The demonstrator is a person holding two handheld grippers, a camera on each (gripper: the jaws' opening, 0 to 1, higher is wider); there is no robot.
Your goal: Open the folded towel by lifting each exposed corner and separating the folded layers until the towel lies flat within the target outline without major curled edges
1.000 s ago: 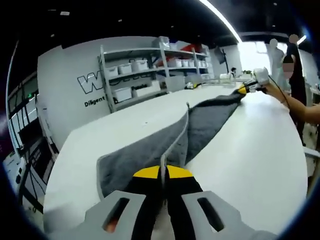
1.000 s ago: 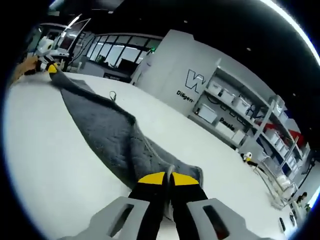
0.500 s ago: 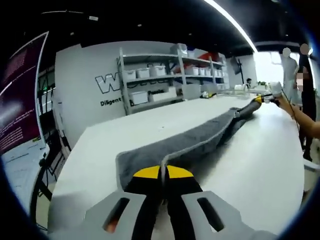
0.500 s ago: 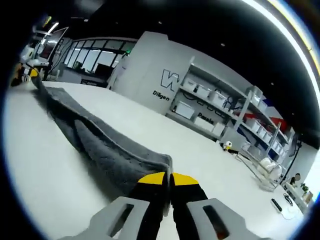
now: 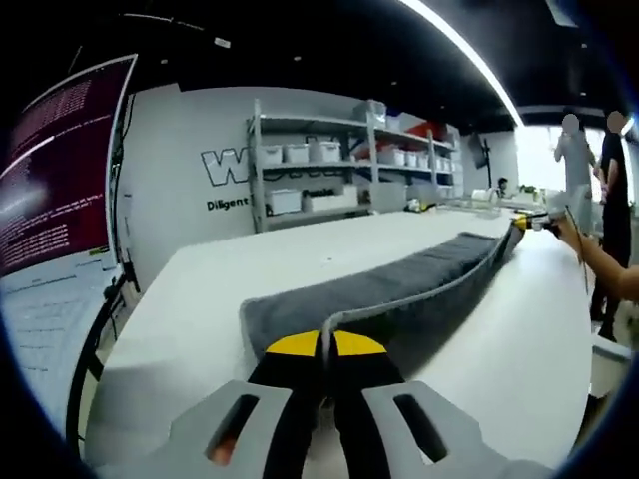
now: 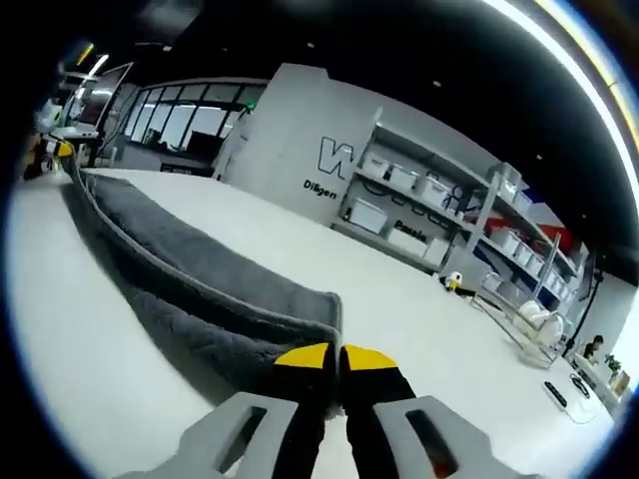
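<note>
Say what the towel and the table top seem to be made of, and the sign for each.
Towel: soft grey pile fabric, probably terry or microfibre; fuzzy nap, stitched hem. Table top: hard, smooth, white, perhaps laminate; flat with faint sheen.

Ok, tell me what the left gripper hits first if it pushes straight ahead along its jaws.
The left gripper, shut on the grey terry towel, would only push into that towel, stretched away from its tips. Beyond it comes the white tabletop, then probably the right gripper at the far end, though depth is unclear.

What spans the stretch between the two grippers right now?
The grey towel, pulled long between left gripper and right gripper over the white table; both gripper views show it.
</note>
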